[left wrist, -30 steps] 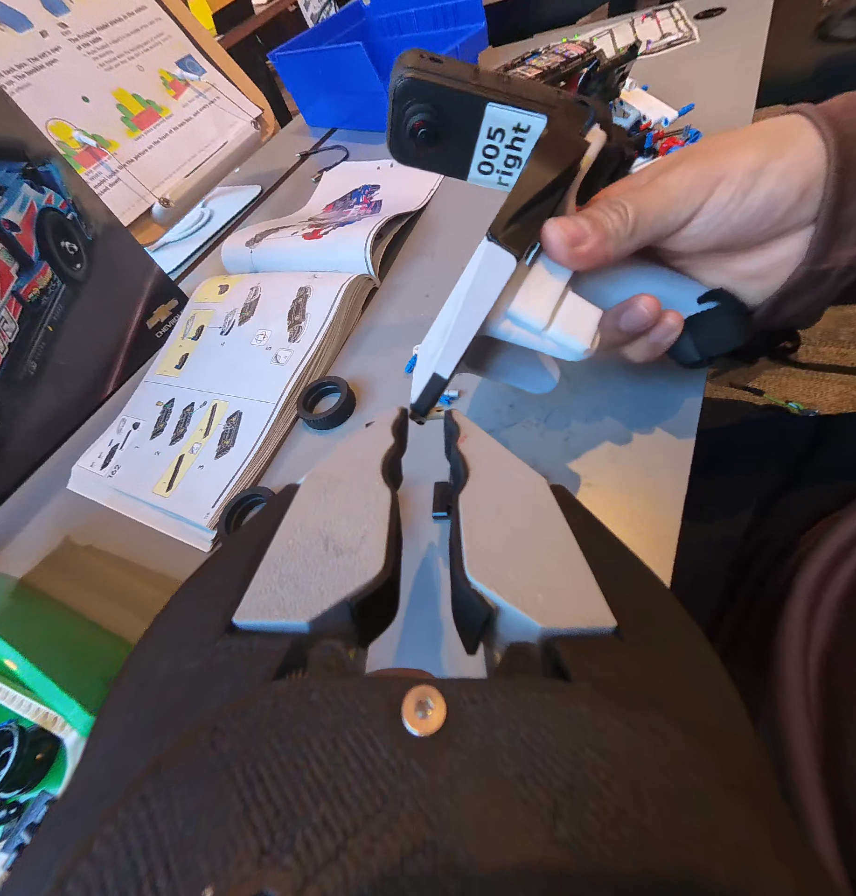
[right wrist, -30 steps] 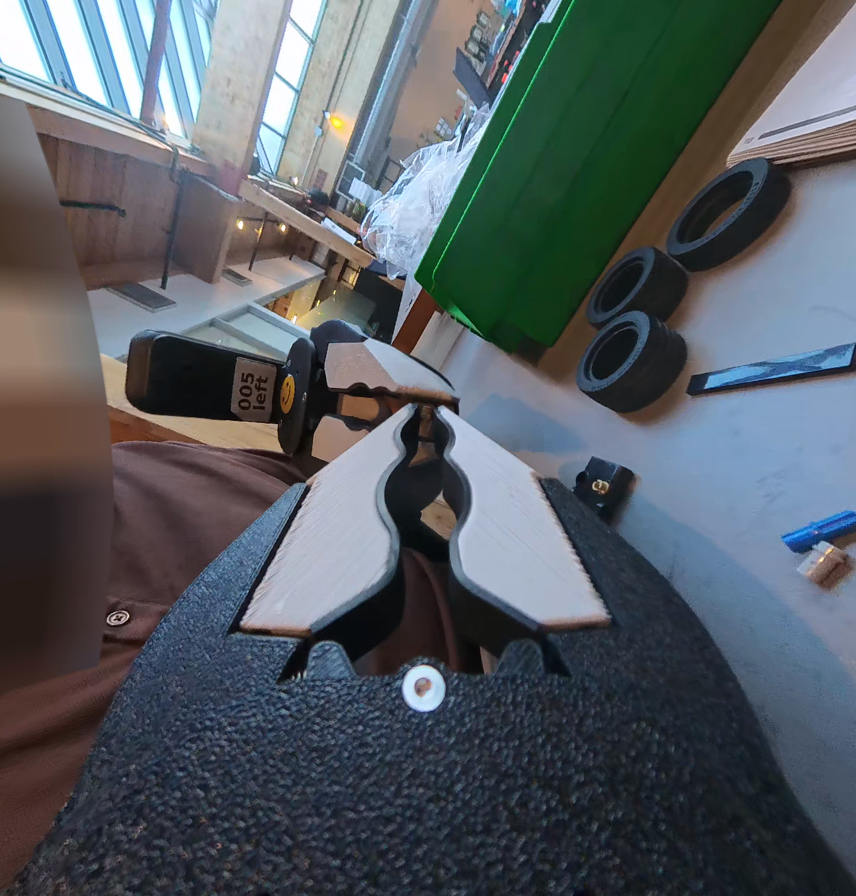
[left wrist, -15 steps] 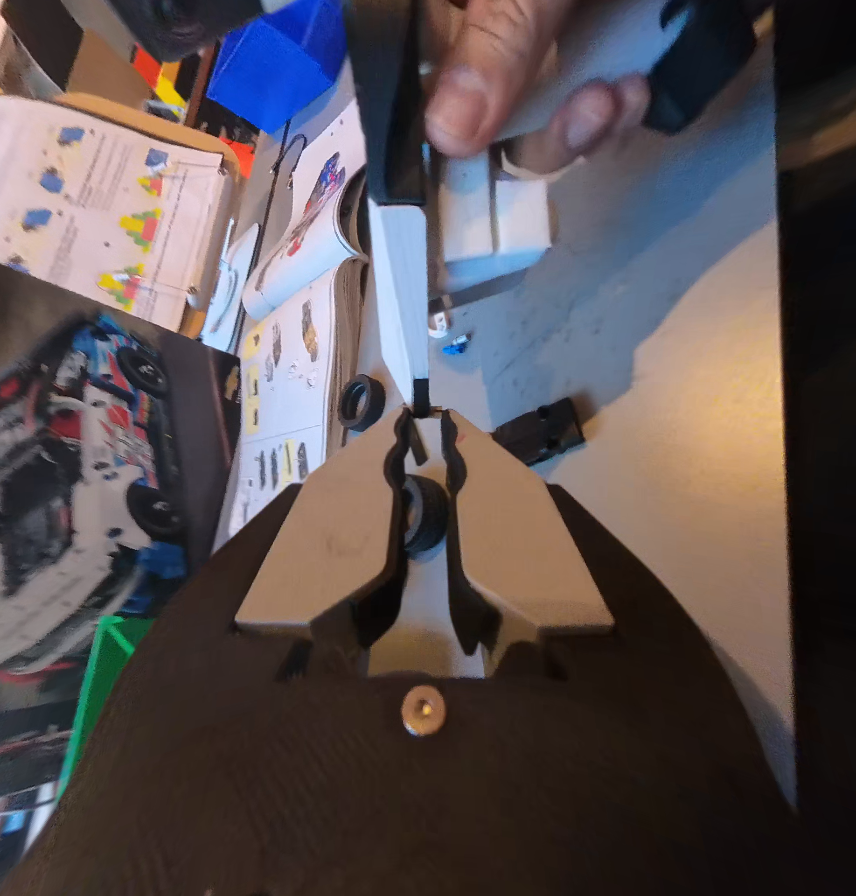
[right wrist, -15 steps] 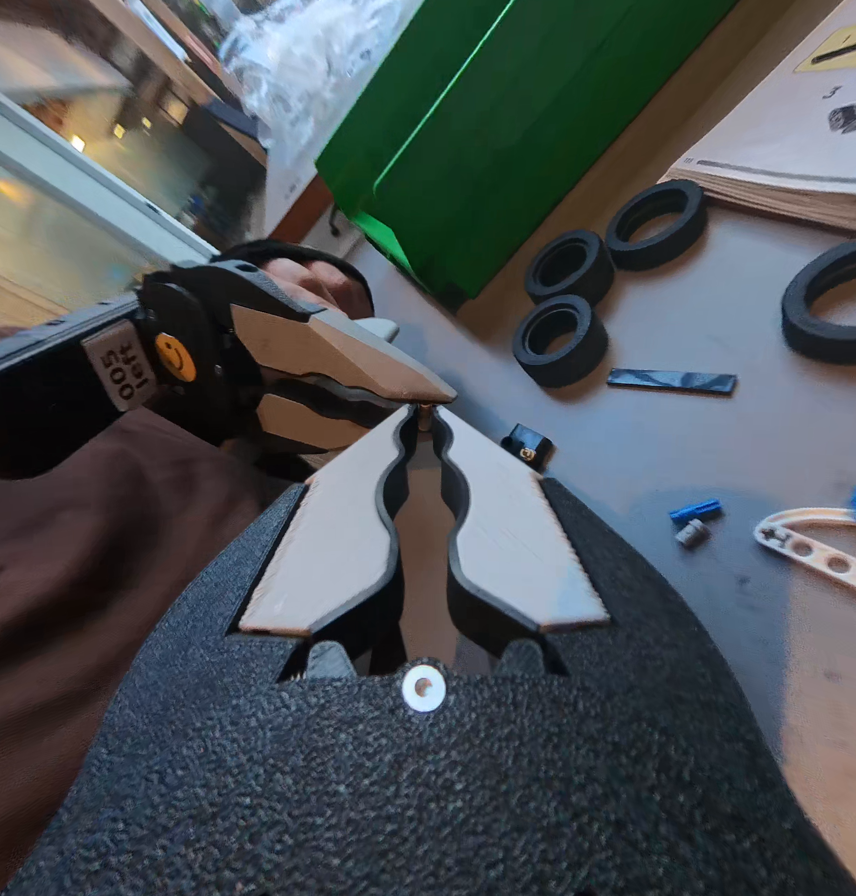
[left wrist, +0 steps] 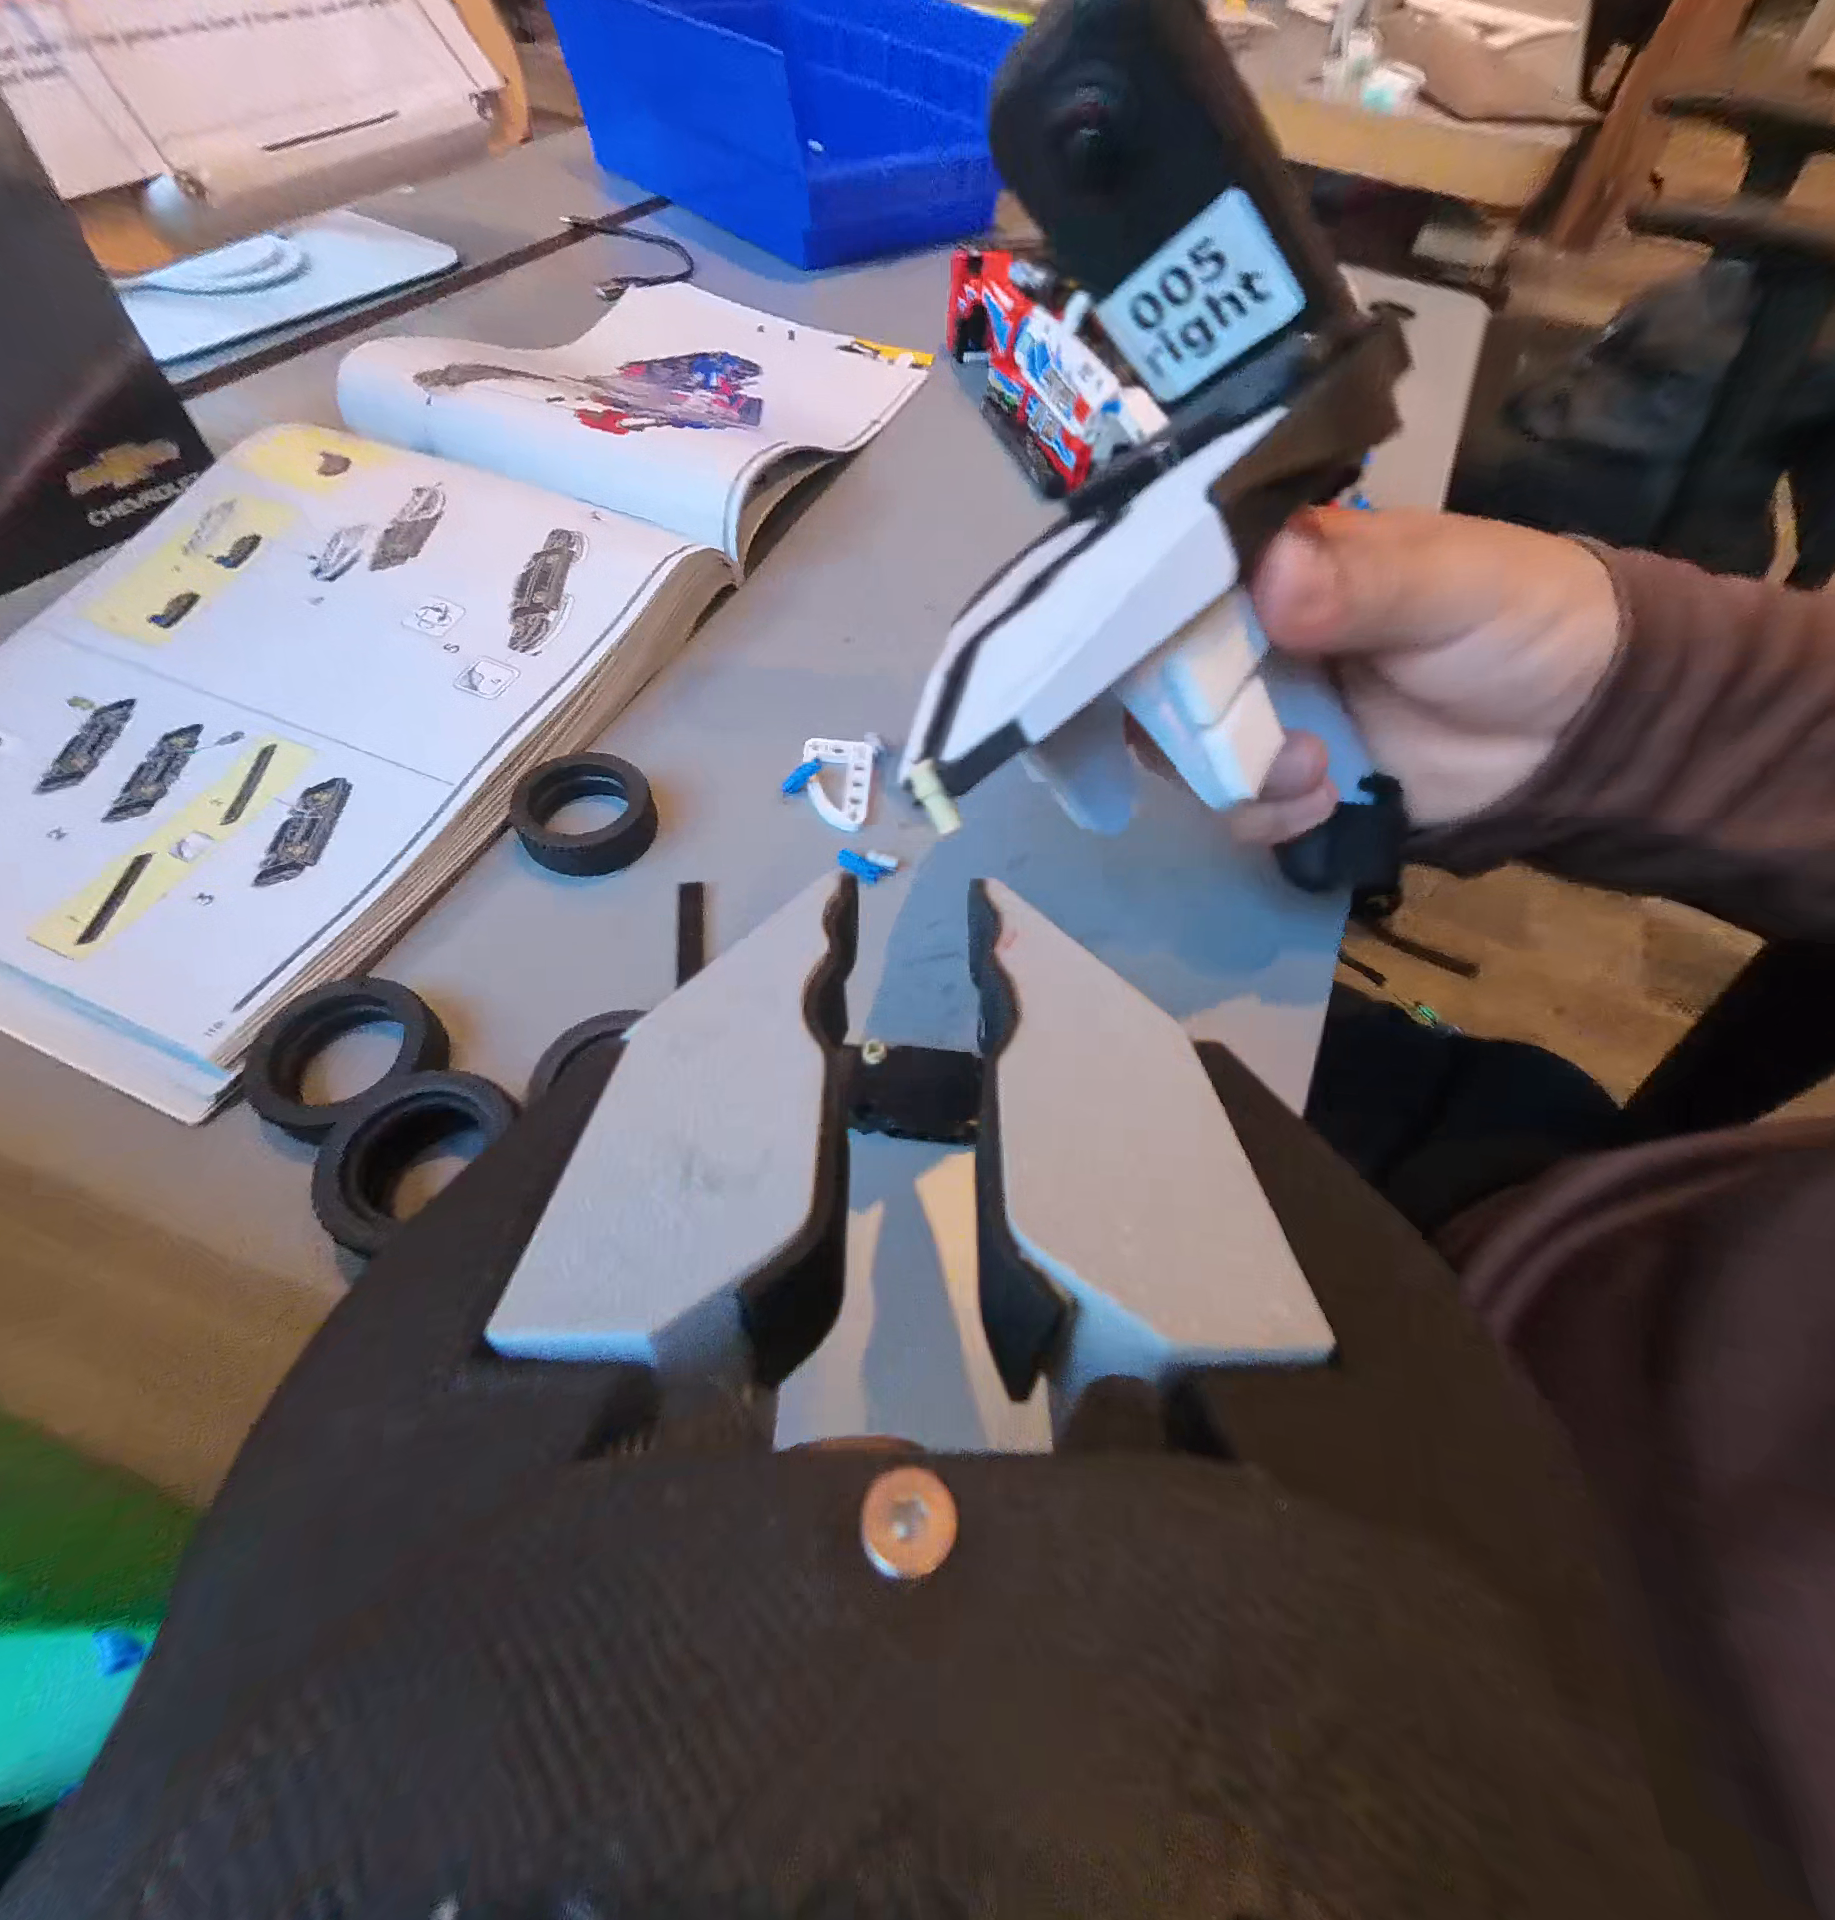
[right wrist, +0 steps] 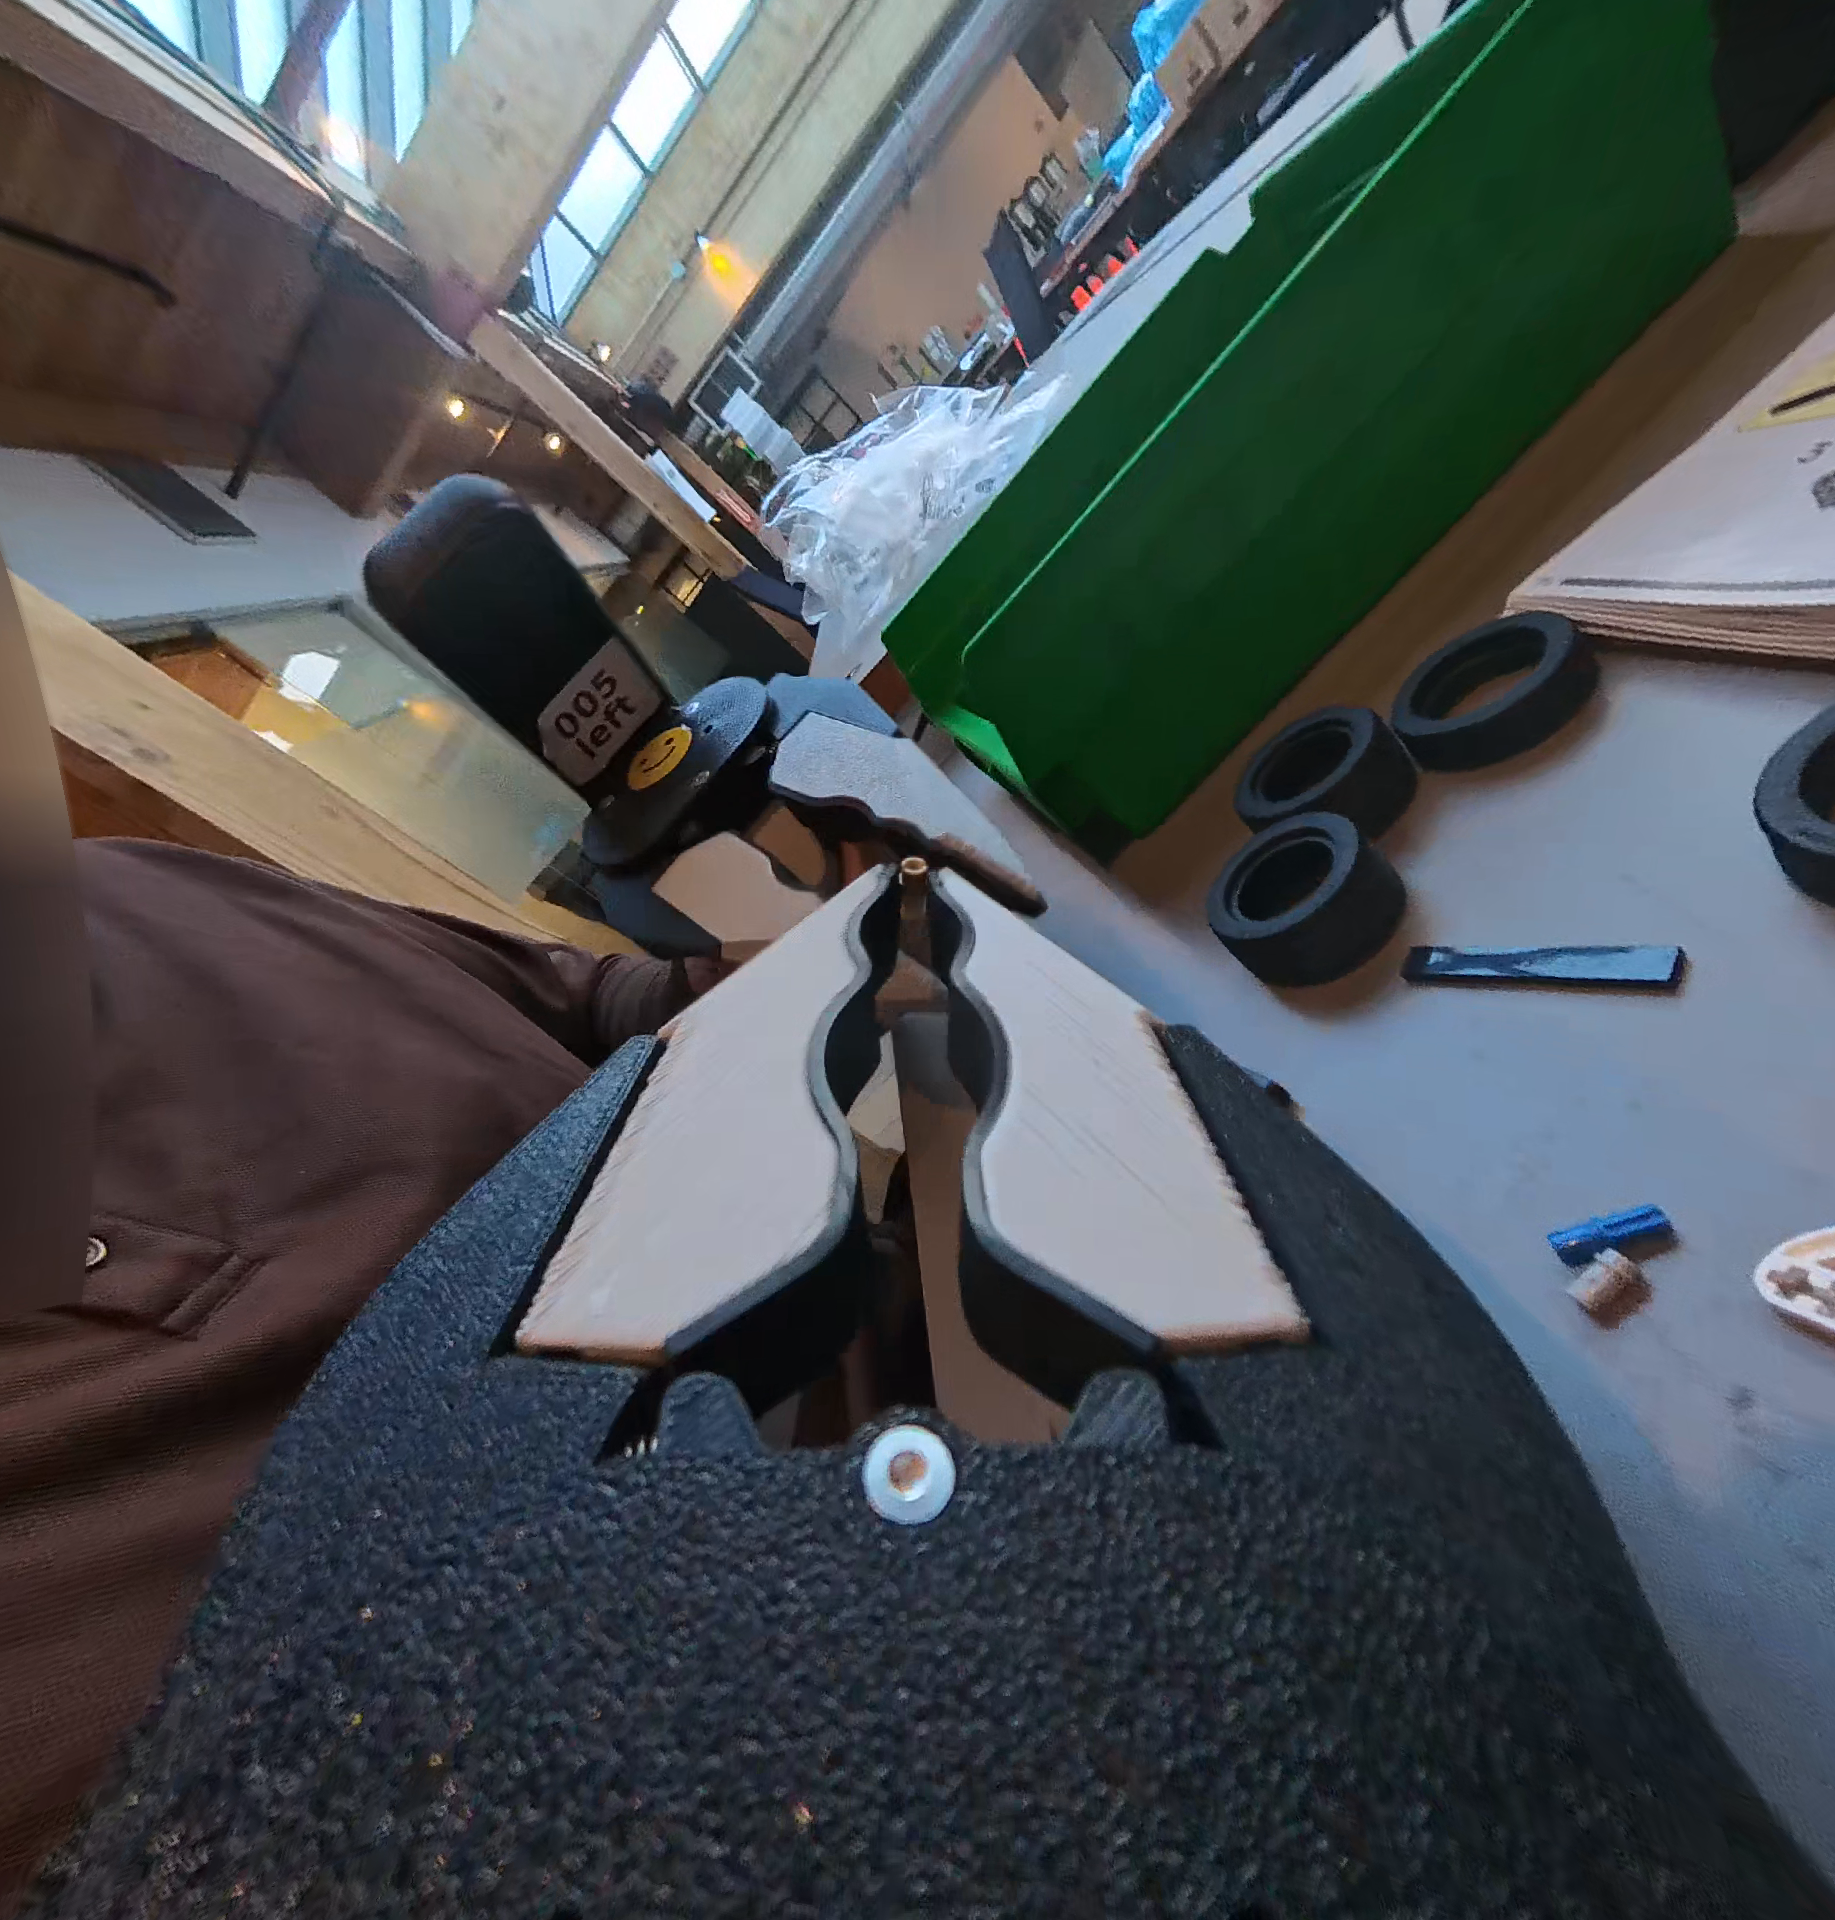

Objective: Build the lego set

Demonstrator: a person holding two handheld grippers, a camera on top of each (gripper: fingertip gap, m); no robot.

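The right tongs pinch a small tan pin at their very tips, held in the air above the grey surface. The left tongs are spread with nothing between them; a small black connector lies on the surface below their gap.

The pin is held by a sliver only, so I judge that any twist or sideways push while mating it could flick it out and send it rolling off the near edge. The spread left tongs must first close on the connector, which could skid.

Counted: four black tyres, one open instruction booklet, one white beam, two loose blue pins, one black strip, and one part-built car at the far side.
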